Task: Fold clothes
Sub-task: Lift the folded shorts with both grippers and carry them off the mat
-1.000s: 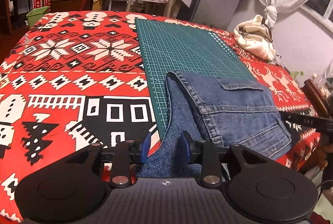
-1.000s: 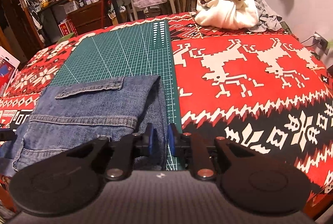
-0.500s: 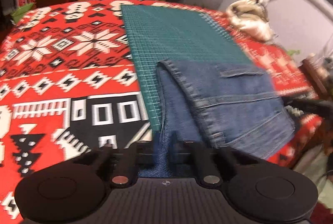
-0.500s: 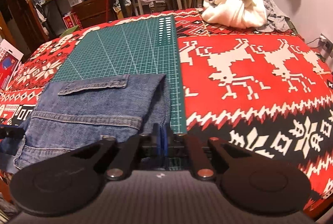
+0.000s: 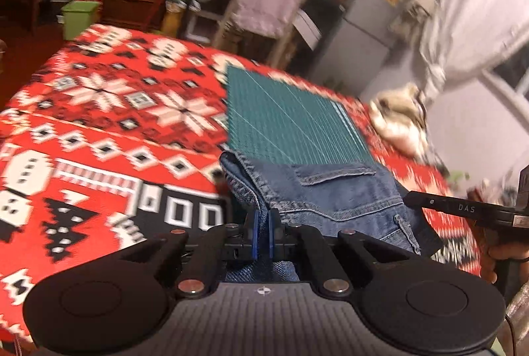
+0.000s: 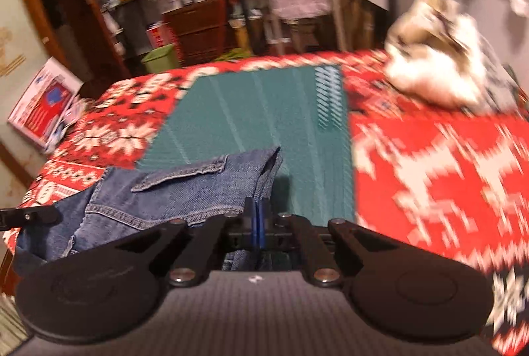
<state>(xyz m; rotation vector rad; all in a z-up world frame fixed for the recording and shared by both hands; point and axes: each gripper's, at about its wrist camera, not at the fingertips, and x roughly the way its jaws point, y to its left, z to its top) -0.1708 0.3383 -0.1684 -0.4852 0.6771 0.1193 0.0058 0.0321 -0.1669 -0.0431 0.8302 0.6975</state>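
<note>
Folded blue jeans (image 5: 334, 200) lie at the near end of a green cutting mat (image 5: 287, 121) on a red patterned blanket (image 5: 99, 111). My left gripper (image 5: 261, 235) is shut on the jeans' left edge, denim pinched between its blue pads. My right gripper (image 6: 258, 228) is shut on the right edge of the jeans (image 6: 185, 187), which rise off the mat (image 6: 271, 117) at both held sides. The flap pocket faces up. The right gripper's black body (image 5: 463, 210) shows at the far right of the left wrist view.
A cream bundle of clothes (image 6: 436, 71) lies on the blanket (image 6: 429, 164) at the far right. Behind the bed stand a chair draped with a towel (image 5: 267, 5), cluttered shelves and a green bin (image 5: 77, 17). A hand (image 5: 502, 260) holds the right gripper.
Both grippers have shut on the jeans' near edges and lifted them; the denim now bunches upward off the mat and both views have tilted up.
</note>
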